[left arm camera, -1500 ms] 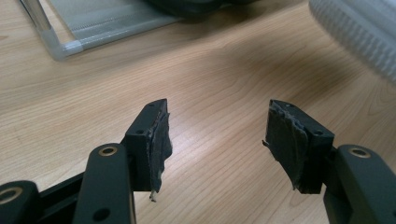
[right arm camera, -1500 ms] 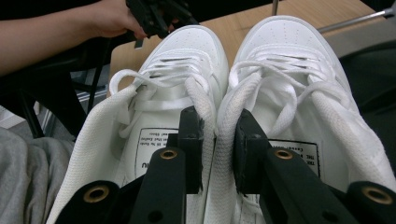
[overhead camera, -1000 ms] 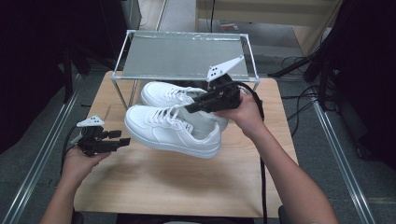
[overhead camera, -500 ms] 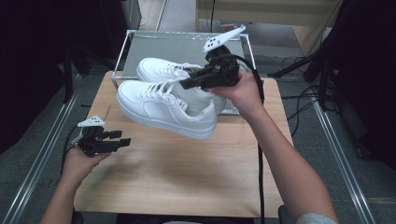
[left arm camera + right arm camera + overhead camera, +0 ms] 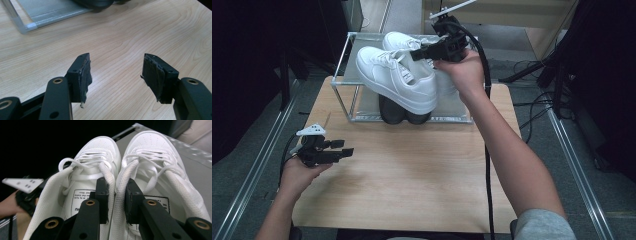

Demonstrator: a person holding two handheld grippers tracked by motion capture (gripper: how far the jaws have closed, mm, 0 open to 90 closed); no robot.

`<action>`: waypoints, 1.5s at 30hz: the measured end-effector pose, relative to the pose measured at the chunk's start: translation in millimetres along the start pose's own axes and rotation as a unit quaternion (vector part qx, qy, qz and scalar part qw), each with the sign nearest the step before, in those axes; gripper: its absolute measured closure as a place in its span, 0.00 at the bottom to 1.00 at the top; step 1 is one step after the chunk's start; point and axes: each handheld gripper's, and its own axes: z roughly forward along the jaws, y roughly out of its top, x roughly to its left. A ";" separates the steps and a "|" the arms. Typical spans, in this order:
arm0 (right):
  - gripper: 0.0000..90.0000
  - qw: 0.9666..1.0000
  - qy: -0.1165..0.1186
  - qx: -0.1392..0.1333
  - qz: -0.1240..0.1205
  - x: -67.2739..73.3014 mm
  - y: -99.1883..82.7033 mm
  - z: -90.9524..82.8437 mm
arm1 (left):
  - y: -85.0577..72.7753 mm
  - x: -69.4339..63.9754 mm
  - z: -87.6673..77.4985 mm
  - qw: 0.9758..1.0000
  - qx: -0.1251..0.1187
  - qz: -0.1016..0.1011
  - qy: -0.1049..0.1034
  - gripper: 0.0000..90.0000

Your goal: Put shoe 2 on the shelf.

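The right gripper was closed on a pair of white sneakers, its jaws pinching the two inner collars together, one jaw inside each shoe (the right gripper view showed this clearly). The pair hung in the air over the top shelf of the metal rack, near its front edge, with a pair of black shoes on the lower level. The left gripper rested low over the wooden table, jaws wide apart and holding nothing.

To do this step well, I think the pair should be carried further over the shelf, kept level so the soles land flat together, and the jaws should let go only when both soles rest fully on the surface; the pinch on two collars is thin, so a slow move seems safer.

Compared with one second earlier, the sneakers had left the table and gone up and toward the rack, while the left gripper had stayed in its place.
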 end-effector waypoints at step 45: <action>0.76 0.931 -0.292 -0.039 0.214 -15.2 36.6 114.0 | 3.3 -2.4 9.0 1.000 0.012 0.018 -0.013 0.44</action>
